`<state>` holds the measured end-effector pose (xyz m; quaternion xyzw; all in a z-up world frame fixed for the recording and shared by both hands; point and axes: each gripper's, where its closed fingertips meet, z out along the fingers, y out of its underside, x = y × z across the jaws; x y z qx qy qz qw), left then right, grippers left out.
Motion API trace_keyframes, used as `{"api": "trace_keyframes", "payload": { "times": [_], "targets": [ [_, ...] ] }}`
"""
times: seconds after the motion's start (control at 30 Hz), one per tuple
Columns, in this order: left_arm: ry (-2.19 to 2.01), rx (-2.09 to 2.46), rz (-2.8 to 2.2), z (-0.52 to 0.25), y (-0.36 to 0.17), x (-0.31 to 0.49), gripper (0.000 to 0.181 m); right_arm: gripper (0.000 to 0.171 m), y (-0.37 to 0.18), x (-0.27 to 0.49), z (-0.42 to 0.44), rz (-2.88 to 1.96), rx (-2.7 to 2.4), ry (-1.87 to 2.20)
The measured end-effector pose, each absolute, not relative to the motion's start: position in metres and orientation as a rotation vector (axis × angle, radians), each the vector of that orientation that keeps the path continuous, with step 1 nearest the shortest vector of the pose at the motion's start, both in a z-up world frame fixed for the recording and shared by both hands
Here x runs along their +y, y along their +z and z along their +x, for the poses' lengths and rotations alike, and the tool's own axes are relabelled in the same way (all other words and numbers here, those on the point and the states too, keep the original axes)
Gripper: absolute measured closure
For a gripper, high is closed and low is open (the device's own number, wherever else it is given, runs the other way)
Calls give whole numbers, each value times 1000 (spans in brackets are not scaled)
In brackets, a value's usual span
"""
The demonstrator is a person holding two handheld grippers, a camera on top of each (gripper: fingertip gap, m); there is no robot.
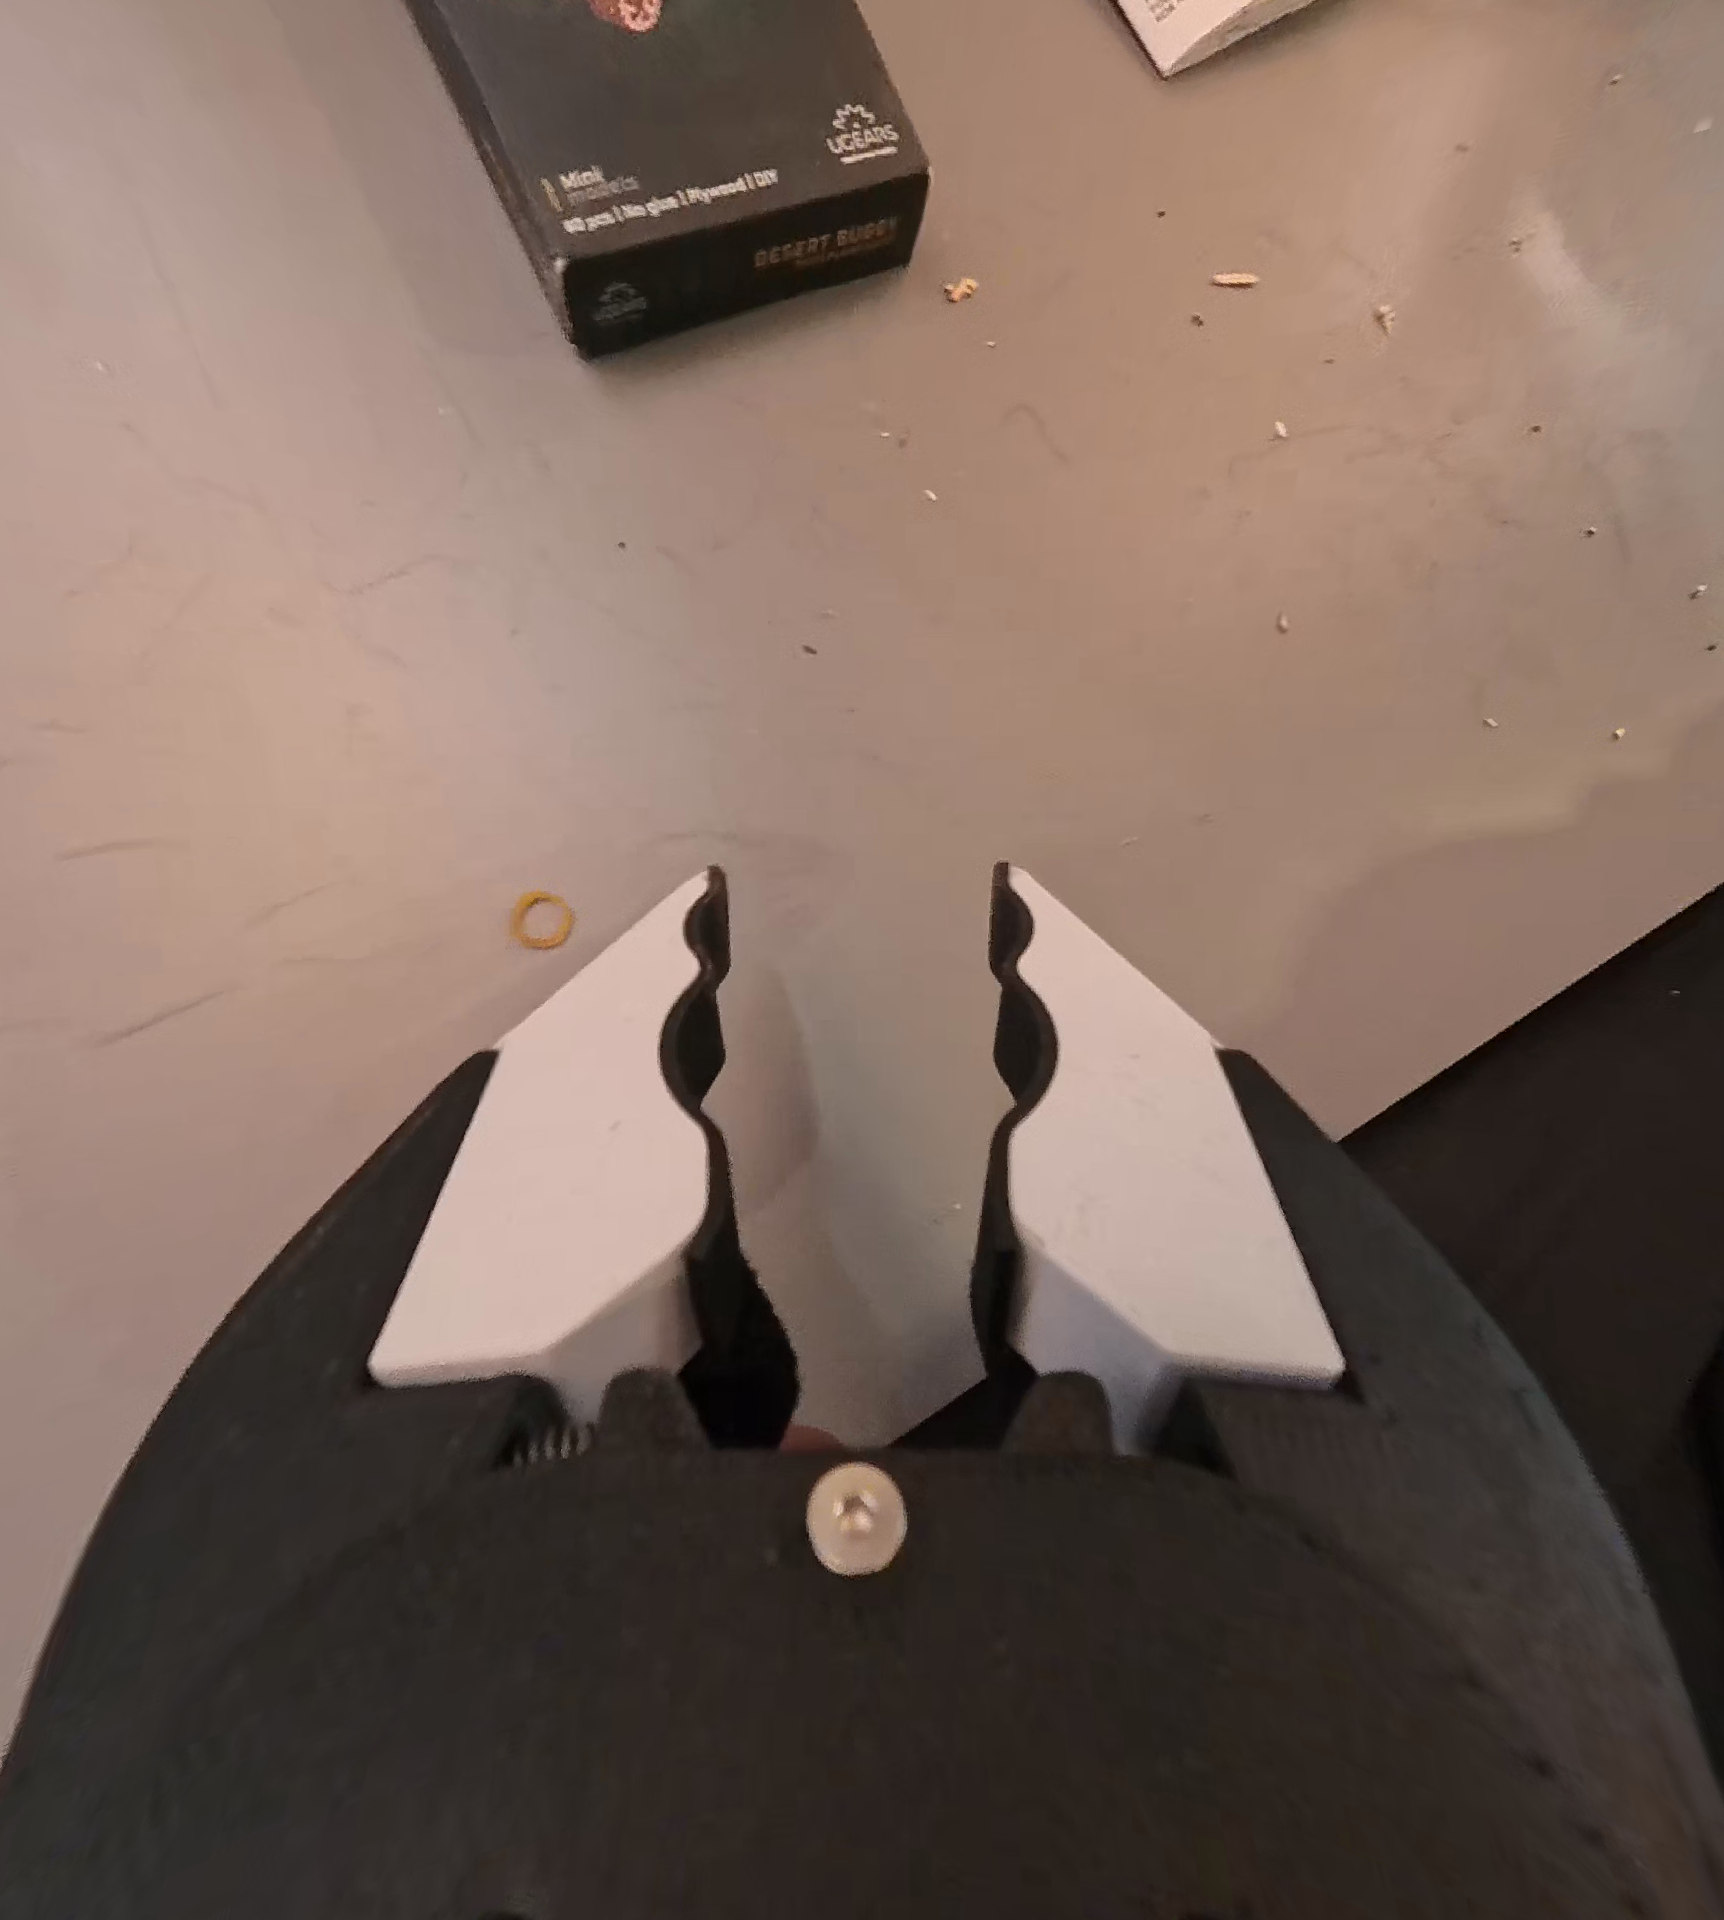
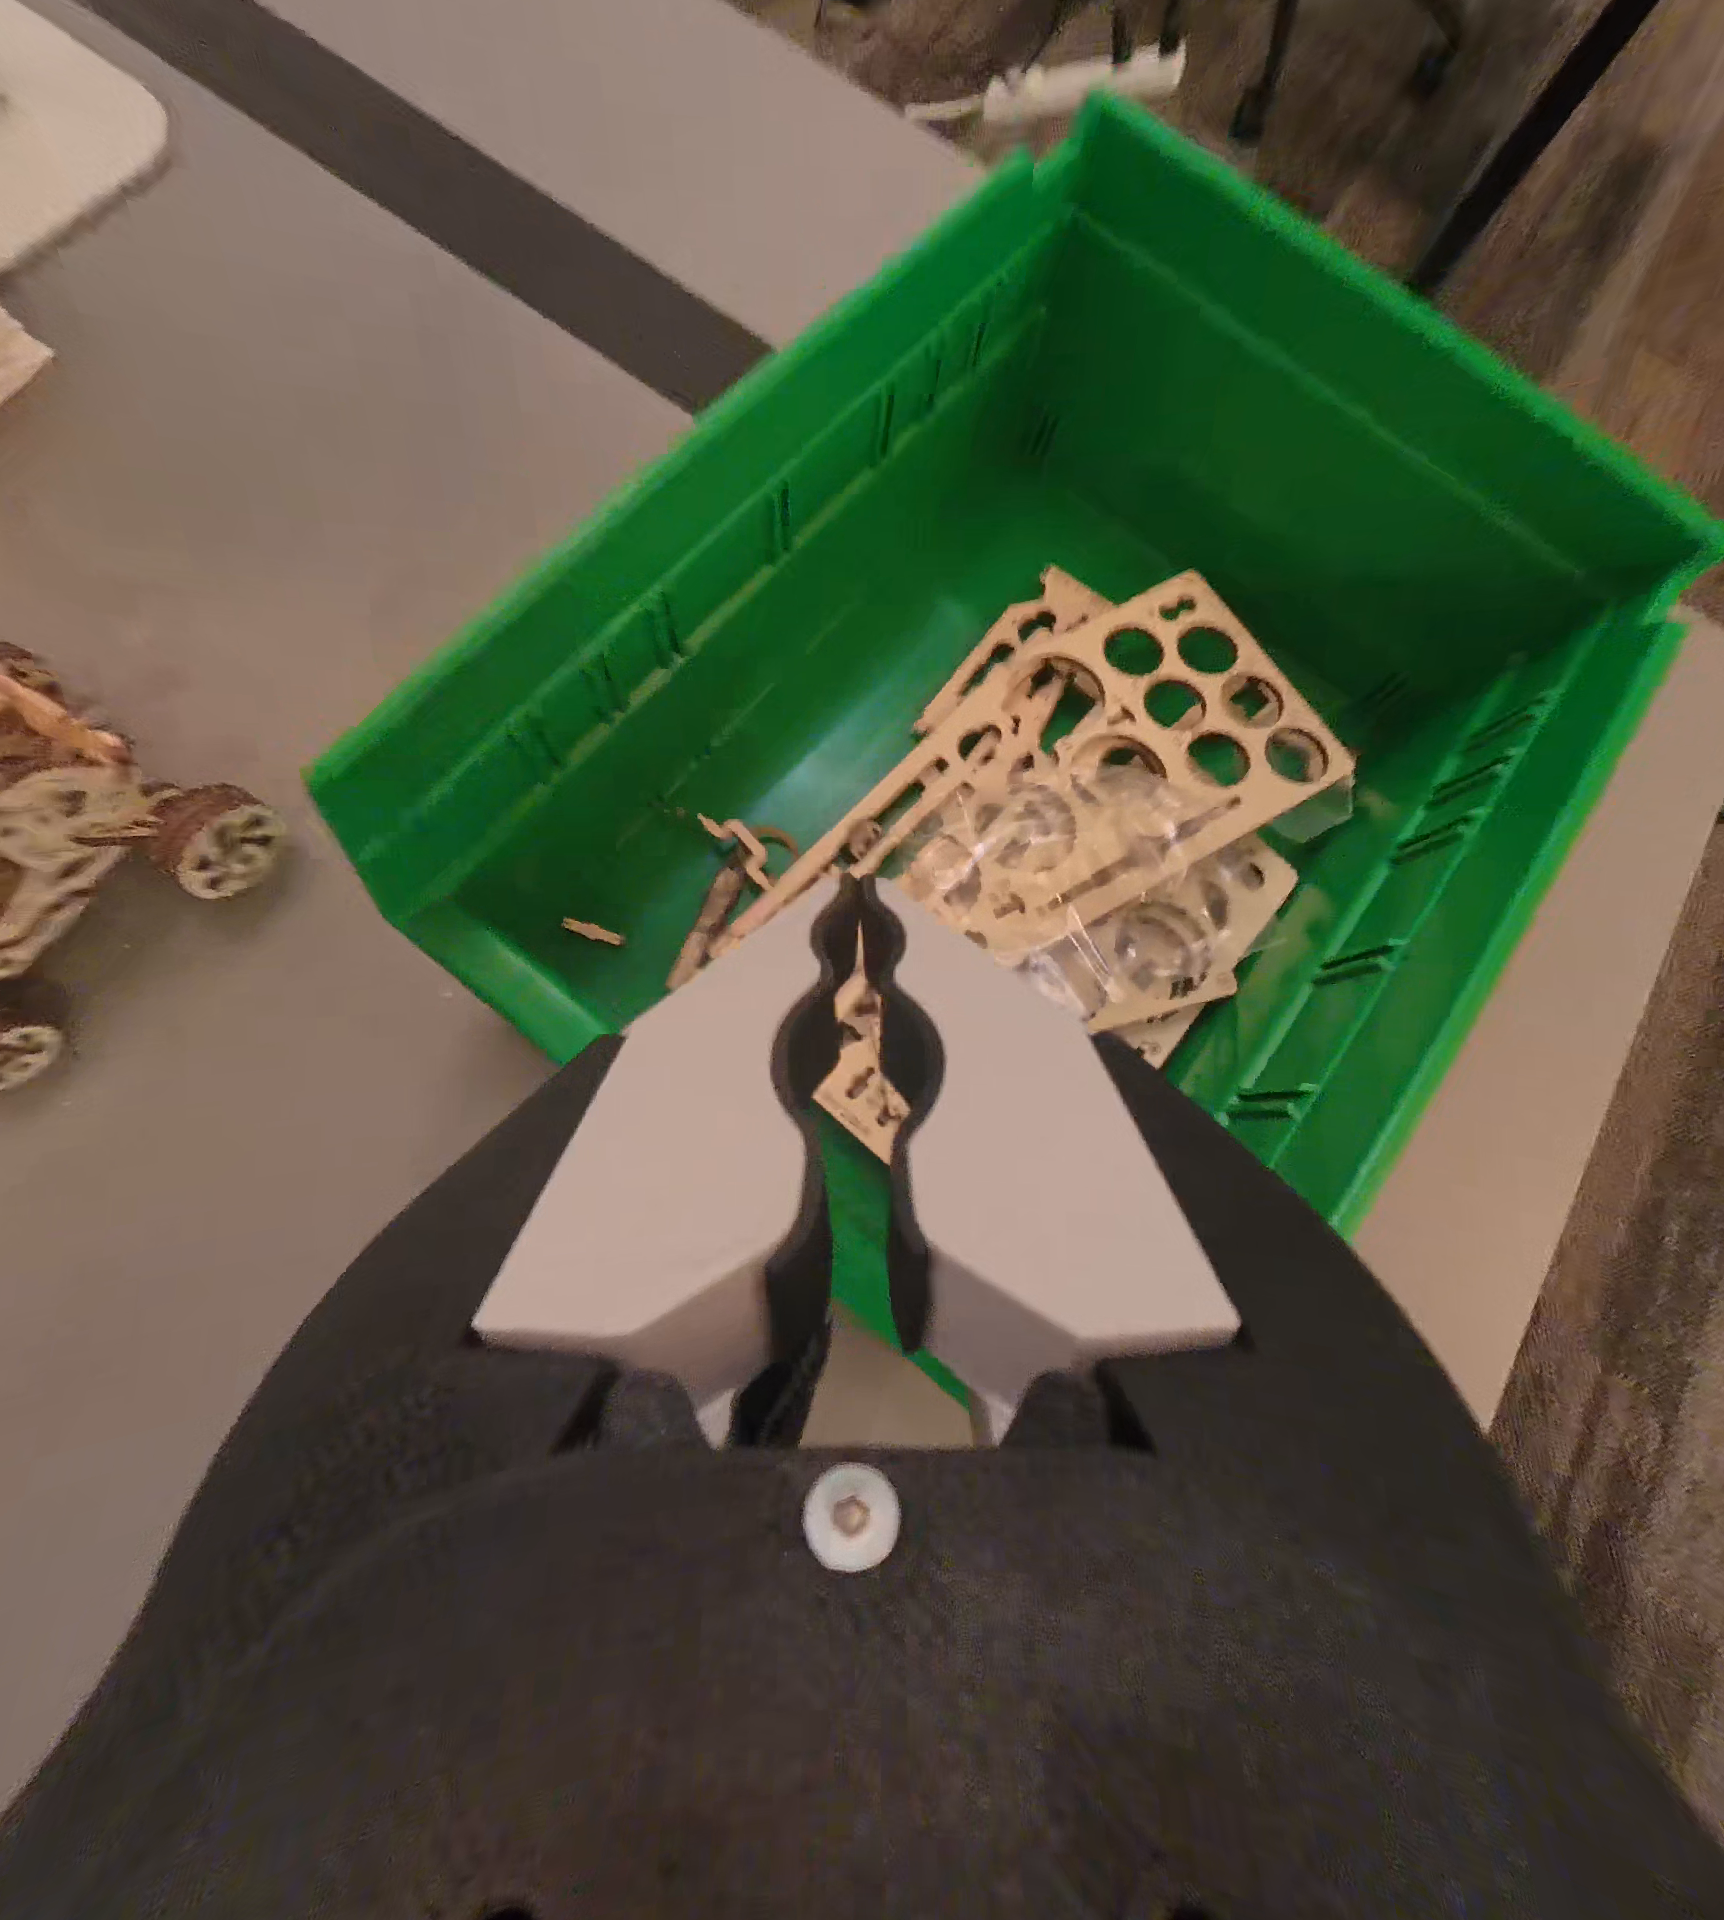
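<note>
My right gripper (image 2: 855, 883) is shut on a thin plywood cut-out sheet (image 2: 863, 1070) and holds it over the near corner of a green plastic bin (image 2: 1409, 436). The sheet runs back between the fingers. More plywood sheets with round holes (image 2: 1180, 686) and a clear plastic bag (image 2: 1034, 831) lie in the bin, with small wood scraps (image 2: 593, 932) on its floor. My left gripper (image 1: 856, 873) is open and empty, low over the grey table (image 1: 318, 623). A small yellow ring (image 1: 541, 921) lies just left of its left finger.
A black cardboard box (image 1: 692, 177) lies ahead of the left gripper, a white booklet corner (image 1: 1201, 31) at the top right, and wood crumbs (image 1: 1235, 278) are scattered around. The table edge runs at the lower right. A built wooden buggy model (image 2: 37, 852) stands left of the bin. About 70 cm separates my left fingertips from my right.
</note>
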<state>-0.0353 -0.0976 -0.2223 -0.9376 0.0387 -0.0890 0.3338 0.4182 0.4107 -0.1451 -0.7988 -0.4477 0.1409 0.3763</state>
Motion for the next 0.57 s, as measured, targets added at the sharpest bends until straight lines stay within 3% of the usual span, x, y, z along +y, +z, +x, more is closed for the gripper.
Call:
{"api": "trace_keyframes", "payload": {
  "times": [0.1,0.13,0.27,0.4,0.57],
  "targets": [
    [-181,80,-2440,-50,-217,-101,133,171,-114,380,397,-1919,-1194,391],
    [-151,71,-2443,-58,-215,-103,132,164,-104,362,385,-1872,-1233,415],
    [-86,-29,-2411,-88,-203,-114,132,153,-80,234,288,-1606,-1543,638],
    [-5,-113,-2393,-115,-194,-125,135,147,-114,93,171,-1367,-1890,834],
    [29,-186,-2391,-137,-200,-136,139,139,-188,-28,52,-1208,-2212,954]
  ]
}}
